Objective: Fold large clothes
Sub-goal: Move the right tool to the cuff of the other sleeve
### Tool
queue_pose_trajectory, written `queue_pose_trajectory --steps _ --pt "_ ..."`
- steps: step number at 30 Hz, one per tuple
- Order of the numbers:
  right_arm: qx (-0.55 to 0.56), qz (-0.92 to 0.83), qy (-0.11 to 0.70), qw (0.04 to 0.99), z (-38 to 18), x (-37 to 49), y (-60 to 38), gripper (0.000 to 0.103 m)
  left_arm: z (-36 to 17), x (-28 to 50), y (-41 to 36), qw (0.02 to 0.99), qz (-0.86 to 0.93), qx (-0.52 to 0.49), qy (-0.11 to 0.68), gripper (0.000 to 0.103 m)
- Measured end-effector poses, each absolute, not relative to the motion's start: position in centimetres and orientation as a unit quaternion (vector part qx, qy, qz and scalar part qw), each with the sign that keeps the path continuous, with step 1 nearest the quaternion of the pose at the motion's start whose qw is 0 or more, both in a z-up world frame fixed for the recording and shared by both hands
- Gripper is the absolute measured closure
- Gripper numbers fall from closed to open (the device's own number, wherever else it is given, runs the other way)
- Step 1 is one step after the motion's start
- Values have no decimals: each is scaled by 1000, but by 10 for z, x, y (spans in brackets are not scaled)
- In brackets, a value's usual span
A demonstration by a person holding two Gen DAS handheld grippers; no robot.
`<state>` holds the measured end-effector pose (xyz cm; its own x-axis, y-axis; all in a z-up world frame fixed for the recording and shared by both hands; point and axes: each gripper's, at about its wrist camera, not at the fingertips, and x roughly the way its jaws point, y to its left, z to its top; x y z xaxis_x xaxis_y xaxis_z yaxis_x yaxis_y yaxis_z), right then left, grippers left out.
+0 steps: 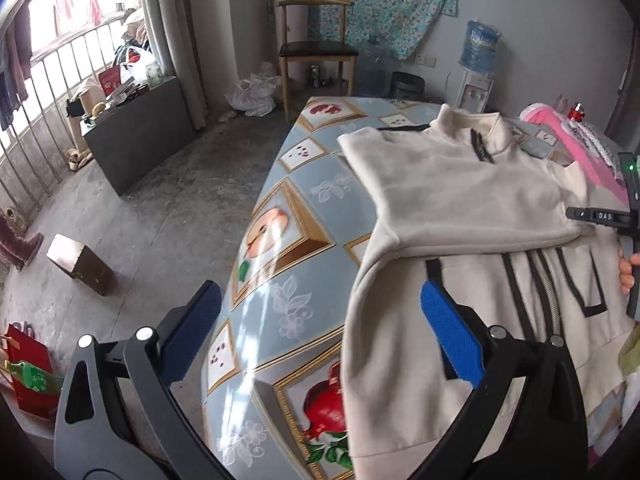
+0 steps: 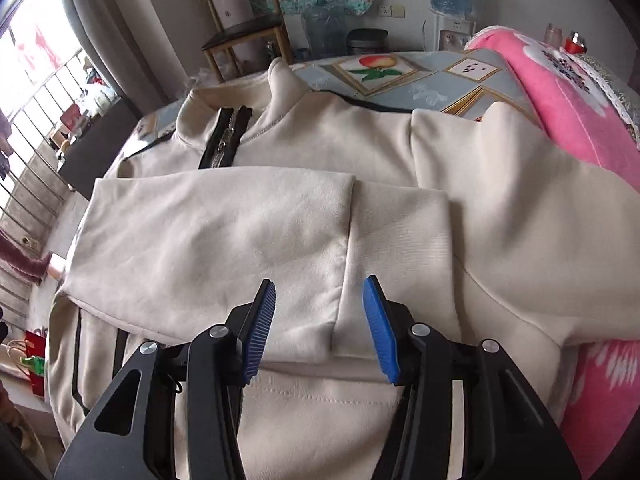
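A cream zip-up jacket (image 1: 460, 200) with black trim lies flat on the table, front up, both sleeves folded across its chest. In the right wrist view the jacket (image 2: 224, 240) fills the frame, sleeve cuffs meeting near the middle. My left gripper (image 1: 320, 312) is open and empty, hovering at the jacket's left side edge, one blue pad (image 1: 450, 330) over the cloth. My right gripper (image 2: 320, 320) is open and empty just above the sleeve cuffs; it also shows at the right edge of the left wrist view (image 1: 624, 220).
The table wears a blue fruit-print cloth (image 1: 280, 240). A pink blanket (image 2: 568, 112) lies along the table's right side. A wooden chair (image 1: 316, 44), water dispenser (image 1: 478, 60), cardboard box (image 1: 80, 262) and dark cabinet (image 1: 136, 136) stand on the floor.
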<state>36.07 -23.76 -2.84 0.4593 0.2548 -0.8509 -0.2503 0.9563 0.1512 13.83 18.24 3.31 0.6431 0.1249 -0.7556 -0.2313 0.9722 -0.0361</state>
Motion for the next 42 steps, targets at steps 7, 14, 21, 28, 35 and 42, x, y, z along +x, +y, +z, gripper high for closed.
queue_pose_trajectory --steps 7,14,21,28,35,42 --pt "27 111 477 872 12 326 -313 29 34 211 141 907 31 -93 411 6" --pt "80 25 477 875 21 306 -421 28 -5 277 98 891 5 -89 445 6" --pt "210 -70 462 859 6 291 -550 28 -52 303 89 864 18 -84 495 6" --pt "373 -131 400 827 -17 297 -653 28 -64 301 78 865 27 -27 500 6" --pt "492 -148 355 781 -56 325 -712 50 -64 302 78 868 36 -33 495 6" --pt "486 -164 340 788 -63 334 -720 90 -63 303 79 866 38 -37 498 6"
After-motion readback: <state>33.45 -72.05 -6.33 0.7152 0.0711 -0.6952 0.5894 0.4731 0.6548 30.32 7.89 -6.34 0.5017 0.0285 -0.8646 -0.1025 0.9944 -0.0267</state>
